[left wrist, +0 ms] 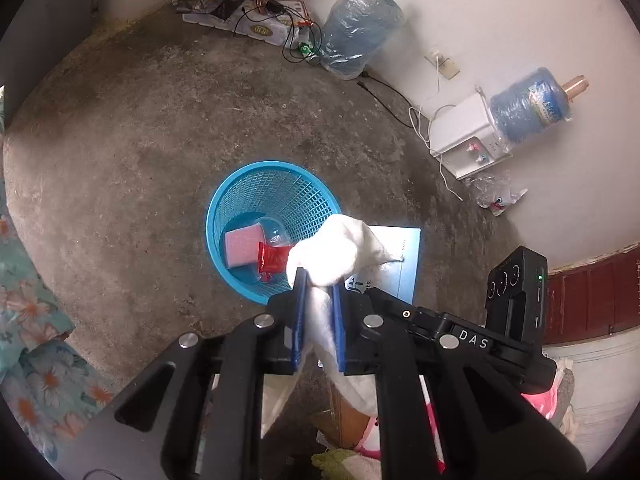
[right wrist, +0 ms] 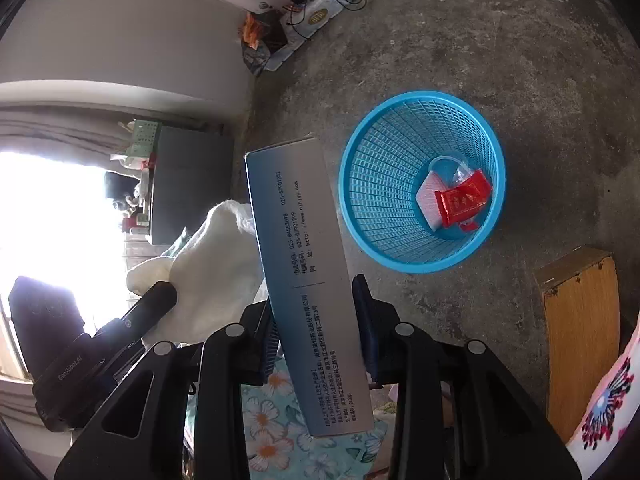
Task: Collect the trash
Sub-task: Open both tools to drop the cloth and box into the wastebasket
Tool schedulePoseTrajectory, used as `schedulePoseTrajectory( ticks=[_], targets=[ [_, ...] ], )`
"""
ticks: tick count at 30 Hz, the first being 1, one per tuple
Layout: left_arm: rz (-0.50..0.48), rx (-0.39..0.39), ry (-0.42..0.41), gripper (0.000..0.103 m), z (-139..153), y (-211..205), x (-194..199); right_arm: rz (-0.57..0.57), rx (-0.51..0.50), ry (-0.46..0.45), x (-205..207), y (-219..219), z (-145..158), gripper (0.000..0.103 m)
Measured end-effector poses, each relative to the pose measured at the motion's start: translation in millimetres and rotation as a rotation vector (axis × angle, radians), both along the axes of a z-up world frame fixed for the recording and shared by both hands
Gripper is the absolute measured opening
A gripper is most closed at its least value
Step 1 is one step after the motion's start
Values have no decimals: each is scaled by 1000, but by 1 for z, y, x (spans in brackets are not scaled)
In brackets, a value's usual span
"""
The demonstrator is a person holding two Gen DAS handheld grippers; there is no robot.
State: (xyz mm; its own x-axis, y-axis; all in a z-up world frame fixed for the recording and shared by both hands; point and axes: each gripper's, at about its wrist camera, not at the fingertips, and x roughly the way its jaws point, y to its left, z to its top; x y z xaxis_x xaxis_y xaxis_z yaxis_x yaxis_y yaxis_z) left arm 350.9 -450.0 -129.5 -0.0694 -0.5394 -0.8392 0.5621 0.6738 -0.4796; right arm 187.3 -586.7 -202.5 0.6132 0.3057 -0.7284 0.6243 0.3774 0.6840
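My left gripper points steeply down, its blue pads clamped tight on something soft. My right gripper also tilts downward, jaws partly apart, pressed against both sides of its load.

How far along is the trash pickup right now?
Done: a red packet and a pink-white pad already lie in the blue basket. In hand: the left gripper pinches a white cloth; the right gripper clamps a blue-and-white box. Left: dropping both in.
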Motion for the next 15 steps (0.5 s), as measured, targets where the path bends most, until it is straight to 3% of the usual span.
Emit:
schedulePoseTrajectory(
  ticks=[3,4,5,6,7,11,15],
  targets=[
    [27,1,20,13,-22,-25,15,-26,9,15,12,-22,-19,35],
    [39,-11,35,29,-29,-32,20,-43,14,21,15,-29,-26,36],
    [61,-12,40,53,-32,-33,25,-75,21,30,16,-37,-32,42],
    [90,-18,32,61,-35,-36,29,-105,27,35,16,-44,-37,53],
    [116,-43,22,61,-36,-36,30,-135,32,34,16,-50,-44,61],
    [124,-100,55,62,-32,-30,30,-217,26,94,8,-64,-66,62],
    [111,-147,5,62,-9,-11,25,-218,18,53,-5,-60,-67,62]
  ],
)
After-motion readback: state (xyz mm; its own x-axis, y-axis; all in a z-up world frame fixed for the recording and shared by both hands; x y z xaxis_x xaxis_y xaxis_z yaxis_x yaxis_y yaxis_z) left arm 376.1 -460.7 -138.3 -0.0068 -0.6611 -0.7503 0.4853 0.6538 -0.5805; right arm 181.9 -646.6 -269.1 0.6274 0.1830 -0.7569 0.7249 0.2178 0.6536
